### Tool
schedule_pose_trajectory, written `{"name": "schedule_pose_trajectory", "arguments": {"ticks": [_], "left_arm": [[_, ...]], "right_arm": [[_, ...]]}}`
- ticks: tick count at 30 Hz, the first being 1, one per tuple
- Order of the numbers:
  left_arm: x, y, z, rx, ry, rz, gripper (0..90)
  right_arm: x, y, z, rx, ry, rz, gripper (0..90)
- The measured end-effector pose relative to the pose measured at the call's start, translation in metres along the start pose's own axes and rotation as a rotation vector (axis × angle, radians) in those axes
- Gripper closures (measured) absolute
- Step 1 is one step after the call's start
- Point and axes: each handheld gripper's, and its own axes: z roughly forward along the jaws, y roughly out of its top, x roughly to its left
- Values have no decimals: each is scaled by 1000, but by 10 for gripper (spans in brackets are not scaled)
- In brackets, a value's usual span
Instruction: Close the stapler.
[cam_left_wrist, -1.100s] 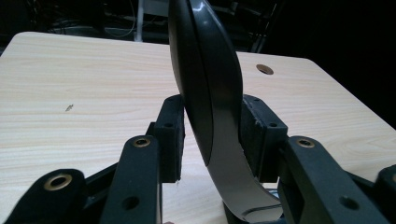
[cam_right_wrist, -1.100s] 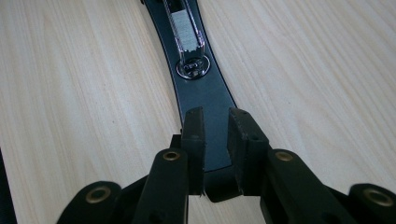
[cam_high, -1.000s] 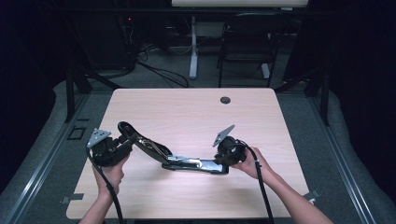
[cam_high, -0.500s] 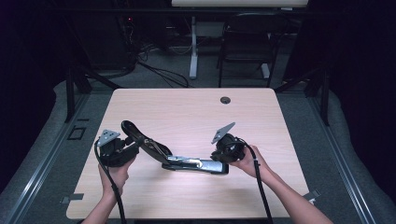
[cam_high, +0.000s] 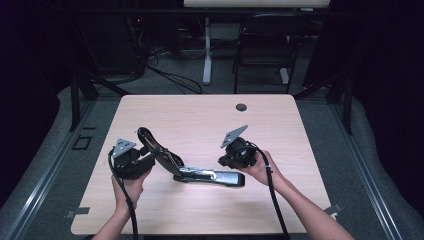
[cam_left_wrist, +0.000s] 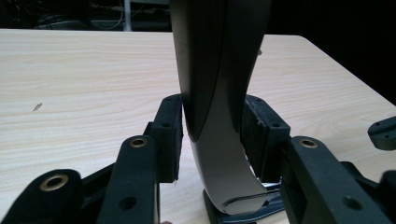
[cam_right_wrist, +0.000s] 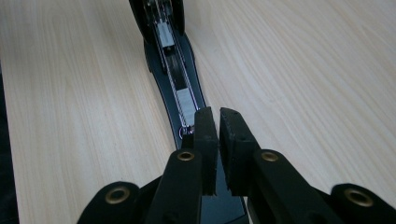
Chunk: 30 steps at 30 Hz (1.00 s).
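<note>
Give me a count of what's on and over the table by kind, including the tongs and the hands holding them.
Stapler, opened, top arm raised: 1
Tongs: 2, left shut on the stapler's raised arm, right nearly closed above its base
Hands: 2, left and right
Cable hole in the table: 1
Total: 6

Legible text, labels, brands, numbers, signs: none. Stapler (cam_high: 200, 167): no readable marking. Table (cam_high: 200, 115): plain wood grain, unlettered. Grippers: bare black parts, no print that I can read.
</note>
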Motion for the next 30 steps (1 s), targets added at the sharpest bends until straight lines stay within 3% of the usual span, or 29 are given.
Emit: {"name": "schedule_pose_trajectory", "arguments": {"ticks": [30], "left_arm": [[-17,4,3,-10,-24,31,628]], "right_arm": [[4,28,-5,-63,5,-19,871]]}}
